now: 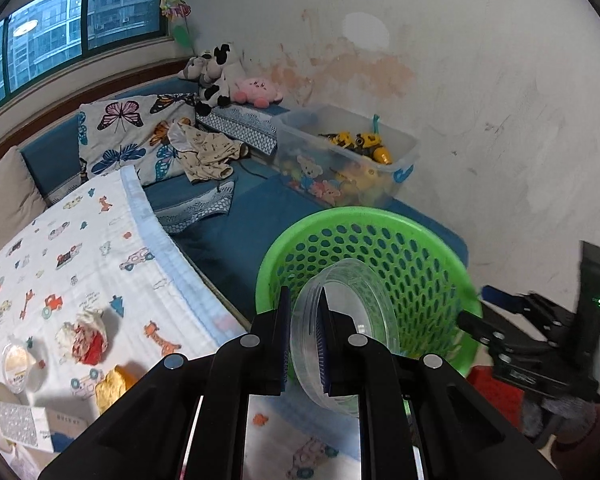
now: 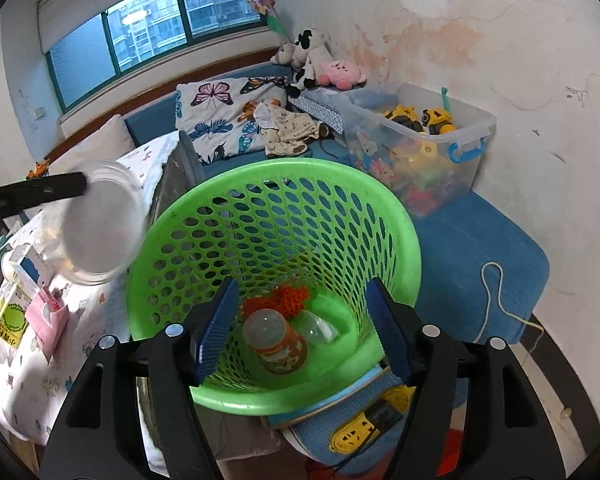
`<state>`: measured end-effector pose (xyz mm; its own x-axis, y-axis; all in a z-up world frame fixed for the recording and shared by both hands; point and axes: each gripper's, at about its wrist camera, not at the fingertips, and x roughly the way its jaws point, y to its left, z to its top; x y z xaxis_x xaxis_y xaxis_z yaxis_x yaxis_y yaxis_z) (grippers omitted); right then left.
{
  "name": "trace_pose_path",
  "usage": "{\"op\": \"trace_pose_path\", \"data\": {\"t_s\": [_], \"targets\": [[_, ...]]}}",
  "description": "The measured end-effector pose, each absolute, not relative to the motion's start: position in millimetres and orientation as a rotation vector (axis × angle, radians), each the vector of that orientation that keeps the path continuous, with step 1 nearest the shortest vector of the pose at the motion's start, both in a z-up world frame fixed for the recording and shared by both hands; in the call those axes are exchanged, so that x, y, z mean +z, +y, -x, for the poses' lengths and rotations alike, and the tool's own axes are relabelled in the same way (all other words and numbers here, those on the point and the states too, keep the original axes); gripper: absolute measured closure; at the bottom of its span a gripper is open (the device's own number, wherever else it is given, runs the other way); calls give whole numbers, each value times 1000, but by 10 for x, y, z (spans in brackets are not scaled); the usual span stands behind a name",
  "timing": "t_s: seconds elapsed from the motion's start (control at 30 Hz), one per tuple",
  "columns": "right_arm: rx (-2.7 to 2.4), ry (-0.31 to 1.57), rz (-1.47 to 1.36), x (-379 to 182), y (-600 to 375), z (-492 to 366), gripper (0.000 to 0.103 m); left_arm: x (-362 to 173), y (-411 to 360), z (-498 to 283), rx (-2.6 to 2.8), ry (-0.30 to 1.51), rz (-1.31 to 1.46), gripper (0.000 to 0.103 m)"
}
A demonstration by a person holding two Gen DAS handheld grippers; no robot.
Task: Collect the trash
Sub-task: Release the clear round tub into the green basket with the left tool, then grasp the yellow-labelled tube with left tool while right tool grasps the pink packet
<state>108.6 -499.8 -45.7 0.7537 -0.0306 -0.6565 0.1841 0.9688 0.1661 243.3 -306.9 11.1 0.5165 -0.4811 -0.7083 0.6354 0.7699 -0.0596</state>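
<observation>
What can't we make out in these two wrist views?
- Left wrist: green basket contents, hidden by the clear round container clamped in the left gripper.
- Left wrist: print on the small box, too small.
- Right wrist: orange bottle label, too small; right gripper empty above it.

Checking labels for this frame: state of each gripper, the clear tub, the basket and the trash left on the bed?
left gripper: shut on clear plastic tub, held by its rim.
right gripper: open, empty, above green basket.
green basket: upright, holds orange bottle.
crumpled wrapper: on bed sheet, not collected.
toy bin: open, full.
</observation>
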Motion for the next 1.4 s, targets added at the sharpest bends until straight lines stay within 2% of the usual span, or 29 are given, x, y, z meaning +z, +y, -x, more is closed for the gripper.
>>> {"op": "trace_pose_path", "data": {"t_s": [0.33,0.5,0.53,0.63,0.93,1.4], "targets": [[-117,721,-246,-507,-5001,-1025,33,-87,-3449,-2608,-640,773,-313,91],[-122,721,-254,-515,-5005,-987,33,-160,-3544,-2653,-628,778,-323,88],[-123,721,-254,-517,-5004,-980,33,-164,-3526,-2645,-637,777,-311,85],[-121,722,-258,-522,-4996,-961,33,-136,-3432,-2594,-650,750,-278,58],[-102,709,-258,-466,-4863,-914,32,-31,-3126,-2388,-650,727,-239,58],[-3,679,-209,-259,-4314,-891,29,56,-2030,-1814,-559,733,-116,58]]}}
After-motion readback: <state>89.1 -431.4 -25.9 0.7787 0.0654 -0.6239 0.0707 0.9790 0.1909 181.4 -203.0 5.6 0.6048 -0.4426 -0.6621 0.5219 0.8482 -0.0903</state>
